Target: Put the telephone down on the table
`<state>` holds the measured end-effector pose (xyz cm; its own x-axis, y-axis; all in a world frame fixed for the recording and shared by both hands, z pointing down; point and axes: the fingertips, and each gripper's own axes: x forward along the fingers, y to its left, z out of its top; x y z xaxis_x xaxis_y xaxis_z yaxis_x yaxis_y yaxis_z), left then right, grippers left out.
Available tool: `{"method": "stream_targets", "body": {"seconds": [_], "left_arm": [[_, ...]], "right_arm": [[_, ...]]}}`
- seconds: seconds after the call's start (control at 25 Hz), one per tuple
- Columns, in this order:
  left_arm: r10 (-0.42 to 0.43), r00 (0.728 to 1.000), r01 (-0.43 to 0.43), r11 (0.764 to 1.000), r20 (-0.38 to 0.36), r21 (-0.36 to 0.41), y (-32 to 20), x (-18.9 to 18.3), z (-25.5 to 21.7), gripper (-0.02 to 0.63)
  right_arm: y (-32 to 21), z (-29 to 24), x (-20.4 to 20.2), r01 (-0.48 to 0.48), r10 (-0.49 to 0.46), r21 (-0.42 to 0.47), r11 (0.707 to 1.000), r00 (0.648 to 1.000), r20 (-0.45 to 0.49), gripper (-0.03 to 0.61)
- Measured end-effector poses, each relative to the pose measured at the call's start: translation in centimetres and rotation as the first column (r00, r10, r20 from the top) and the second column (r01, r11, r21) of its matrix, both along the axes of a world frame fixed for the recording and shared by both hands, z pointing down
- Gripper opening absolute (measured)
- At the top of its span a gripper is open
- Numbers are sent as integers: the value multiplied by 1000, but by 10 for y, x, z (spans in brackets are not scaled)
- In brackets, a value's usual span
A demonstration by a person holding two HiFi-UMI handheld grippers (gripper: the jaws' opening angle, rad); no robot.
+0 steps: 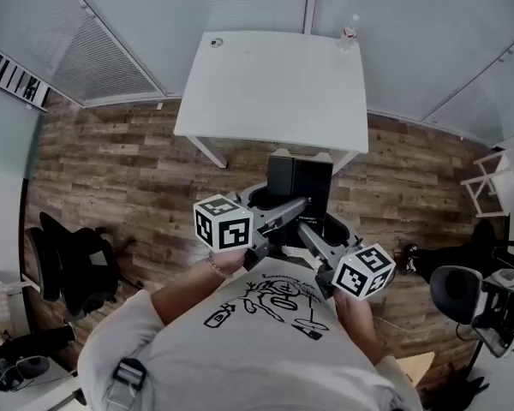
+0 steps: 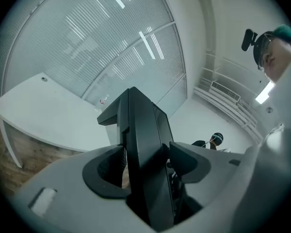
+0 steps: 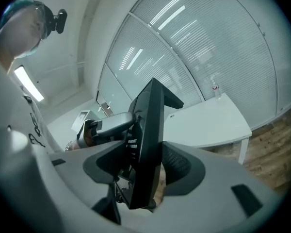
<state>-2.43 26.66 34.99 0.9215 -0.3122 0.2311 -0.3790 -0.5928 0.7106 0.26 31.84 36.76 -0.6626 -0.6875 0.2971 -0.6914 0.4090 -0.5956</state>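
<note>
Two claws grip one black telephone [image 1: 298, 181] from opposite sides. The left claw [image 2: 145, 165] is clenched on the telephone's body, which stands edge-on between its dark pads. The right claw [image 3: 144, 168] is clamped on the same telephone from the other side, again with the body upright between the pads. In the head view both claws meet in front of the person's chest [image 1: 265, 315], the left claw's marker cube to the left and the right claw's lower right. The telephone hangs in the air over the wooden floor [image 1: 111, 161], short of the near edge of the white tabletop [image 1: 274, 84]. A small bottle [image 1: 349, 31] stands at the tabletop's far edge. A dark chair [image 1: 68, 264] sits well off to the left.
</note>
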Motion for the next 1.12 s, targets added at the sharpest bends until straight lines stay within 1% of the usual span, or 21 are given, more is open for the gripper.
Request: {"method": "stream_targets", "body": {"seconds": [0.16, 0.28, 0.44, 0.56, 0.68, 0.88, 1.12], "left_arm": [[0, 1000, 0, 1000, 1, -1, 2, 19, 4, 282], [-7, 1000, 7, 1000, -11, -7, 6, 32, 7, 281], [-14, 1000, 14, 1000, -16, -21, 9, 41, 13, 282], [-18, 1000, 17, 999, -13, -32, 10, 40, 17, 282], [-29, 1000, 29, 999, -9, -24, 5, 35, 18, 282], [-50, 999, 49, 998, -19, -28, -22, 28, 18, 282], [-50, 999, 50, 998, -13, -26, -58, 16, 17, 282]], "right_arm": [[2, 4, 19, 2, -2, 0, 1000, 1000, -2, 225], [6, 6, 33, 5, -5, -4, 1000, 1000, -13, 225], [9, 11, 42, 5, -5, -14, 1000, 1000, -18, 225], [10, 15, 41, 10, -11, -21, 1000, 1000, -12, 225], [4, 15, 37, 23, -23, -25, 999, 1000, -14, 225], [-23, 15, 31, 35, -36, -15, 999, 999, -14, 225], [-59, 14, 18, 39, -39, -31, 999, 999, -14, 225]]}}
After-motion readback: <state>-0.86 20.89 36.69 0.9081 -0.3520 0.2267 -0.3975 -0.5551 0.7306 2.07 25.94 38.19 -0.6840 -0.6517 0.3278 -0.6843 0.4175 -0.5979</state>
